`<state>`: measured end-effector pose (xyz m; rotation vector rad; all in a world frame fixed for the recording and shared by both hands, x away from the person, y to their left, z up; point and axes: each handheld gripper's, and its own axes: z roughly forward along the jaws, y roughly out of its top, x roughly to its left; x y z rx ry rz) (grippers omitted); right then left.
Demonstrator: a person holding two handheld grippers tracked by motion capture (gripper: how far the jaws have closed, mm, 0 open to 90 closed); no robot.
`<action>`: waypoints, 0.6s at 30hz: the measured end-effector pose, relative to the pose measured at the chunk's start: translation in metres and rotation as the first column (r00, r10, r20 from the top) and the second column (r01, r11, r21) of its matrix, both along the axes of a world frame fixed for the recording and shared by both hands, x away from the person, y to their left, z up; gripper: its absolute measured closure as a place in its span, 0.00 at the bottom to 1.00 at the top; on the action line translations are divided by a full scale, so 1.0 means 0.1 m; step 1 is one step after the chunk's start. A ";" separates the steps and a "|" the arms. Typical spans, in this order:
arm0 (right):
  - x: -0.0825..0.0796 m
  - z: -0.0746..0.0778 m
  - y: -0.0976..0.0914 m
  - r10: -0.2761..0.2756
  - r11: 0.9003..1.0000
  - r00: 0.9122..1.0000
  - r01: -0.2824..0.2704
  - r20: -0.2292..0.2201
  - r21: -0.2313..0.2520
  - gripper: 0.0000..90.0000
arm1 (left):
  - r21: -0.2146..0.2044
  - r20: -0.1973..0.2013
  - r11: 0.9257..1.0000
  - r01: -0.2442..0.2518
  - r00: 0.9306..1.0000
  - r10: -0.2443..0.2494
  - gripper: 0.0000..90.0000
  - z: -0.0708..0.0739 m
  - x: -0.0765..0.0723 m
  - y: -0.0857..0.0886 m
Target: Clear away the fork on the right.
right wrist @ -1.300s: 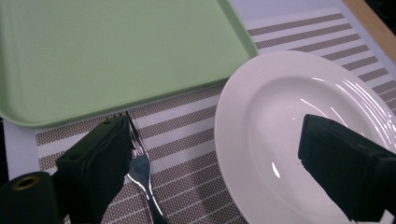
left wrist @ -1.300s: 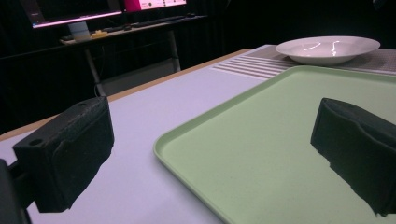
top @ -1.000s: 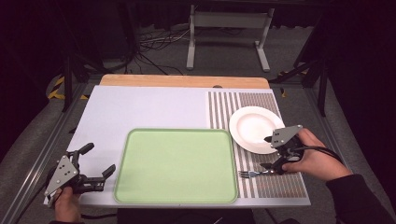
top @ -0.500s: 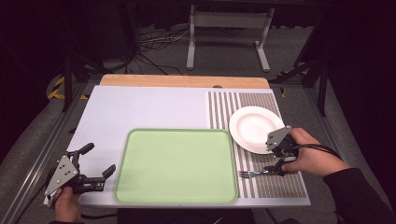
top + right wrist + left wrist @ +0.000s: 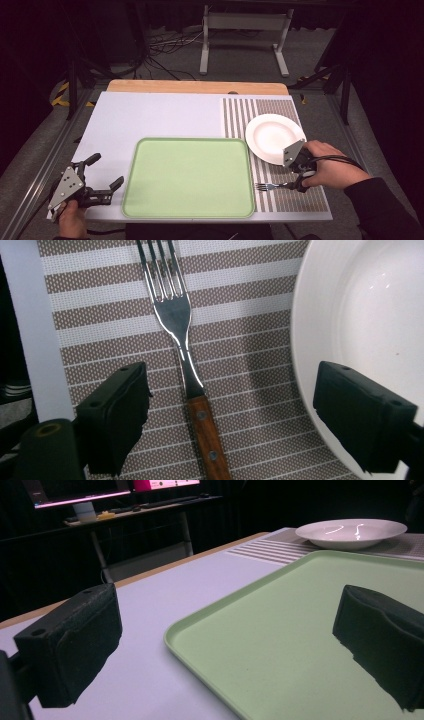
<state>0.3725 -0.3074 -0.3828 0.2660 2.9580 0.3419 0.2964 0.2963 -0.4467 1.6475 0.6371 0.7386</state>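
While the person's right hand sits at about four o'clock on the table, the right gripper it holds hangs low over the striped placemat, its jaws spread wide with nothing between them. Seen from the right gripper view, the fork lies flat on the placemat in the gap between the two black pads, closer to the nine o'clock pad, touching neither; its tines point toward twelve o'clock in that view and its wooden, riveted handle runs down to six. From the high view the fork lies on the placemat at the right hand's nine o'clock, tines aimed at the green tray, just short of the tray's edge. A white plate rests on the placemat at roughly two o'clock on the table, touching the tray's upper right corner region, and in the right gripper view its rim passes under the three o'clock pad. At about eight o'clock on the table the left hand holds the left gripper, jaws wide apart and empty, beside the tray's left edge. From the left gripper view one pad hangs over the tray, the other over the bare table.
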 end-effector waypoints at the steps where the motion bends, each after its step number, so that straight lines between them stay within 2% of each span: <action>1: 0.00 -0.01 0.00 0.000 1.000 1.000 0.000 -0.002 -0.008 0.17 | -0.003 0.000 1.000 0.000 1.000 0.000 0.00 0.00 0.00 0.00; 3: 0.00 -0.03 0.01 0.027 1.000 1.000 -0.027 0.008 -0.013 0.17 | 0.000 0.000 1.000 0.001 1.000 -0.001 0.00 0.00 0.00 0.00; 7: -0.02 -0.07 0.01 0.025 1.000 1.000 -0.025 -0.013 -0.009 0.21 | 0.001 0.000 1.000 0.001 1.000 -0.001 0.00 0.00 0.00 0.00; 9: -0.04 -0.11 0.00 0.025 0.999 0.999 -0.026 -0.037 -0.026 0.25 | 0.001 0.000 1.000 0.001 1.000 -0.001 0.00 0.00 0.00 0.00; 18: -0.06 -0.21 0.01 0.026 0.995 0.995 -0.034 -0.095 -0.089 0.50 | 0.001 0.000 1.000 0.000 1.000 0.000 0.00 0.00 0.00 0.00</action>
